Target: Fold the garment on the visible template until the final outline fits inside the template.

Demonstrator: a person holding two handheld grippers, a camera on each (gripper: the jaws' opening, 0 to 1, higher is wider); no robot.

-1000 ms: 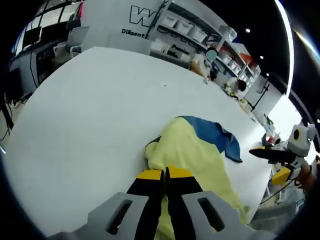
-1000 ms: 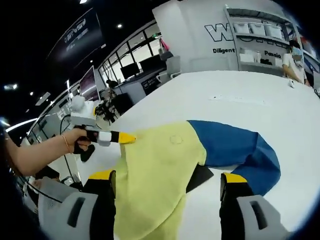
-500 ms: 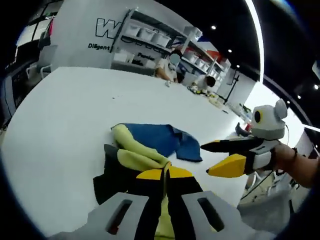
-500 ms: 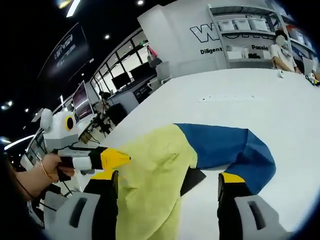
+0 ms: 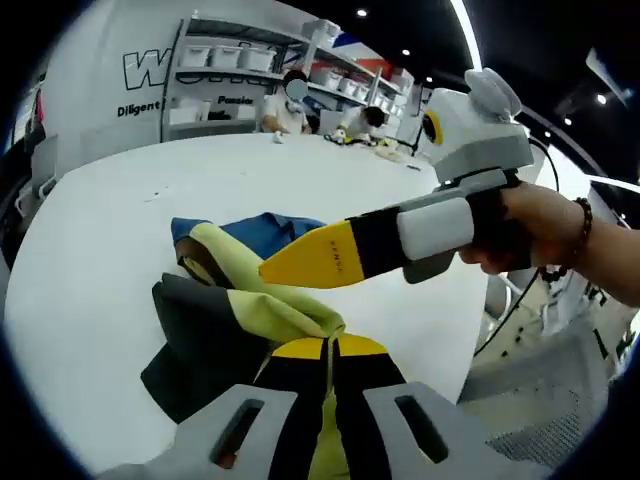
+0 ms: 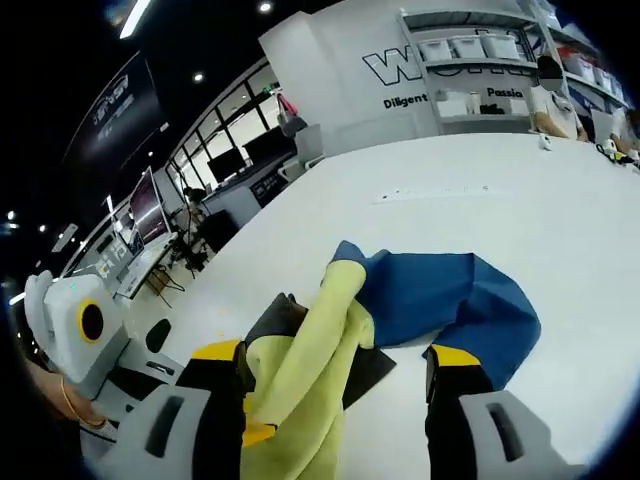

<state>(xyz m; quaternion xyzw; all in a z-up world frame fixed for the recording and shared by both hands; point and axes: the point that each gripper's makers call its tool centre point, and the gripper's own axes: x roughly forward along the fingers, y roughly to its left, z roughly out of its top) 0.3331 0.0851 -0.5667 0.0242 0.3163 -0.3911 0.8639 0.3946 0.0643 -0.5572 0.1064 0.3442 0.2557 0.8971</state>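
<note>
The garment (image 5: 262, 300) (yellow and blue, with a dark panel beneath) is held bunched on the white table (image 5: 90, 250), its yellow part clamped in the closed left gripper (image 5: 329, 349); the fold is judged to be in its early stage. The right gripper (image 6: 335, 355) is spread wide, jaws either side of the yellow fabric with nothing gripped, so the next move calls for a free edge to be taken. No template outline can be made out, and the cloth's near end is cut off behind the jaws.

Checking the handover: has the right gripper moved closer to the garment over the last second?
Yes. In the left gripper view the right gripper came in from the table's far edge and now hangs over the garment.
</note>
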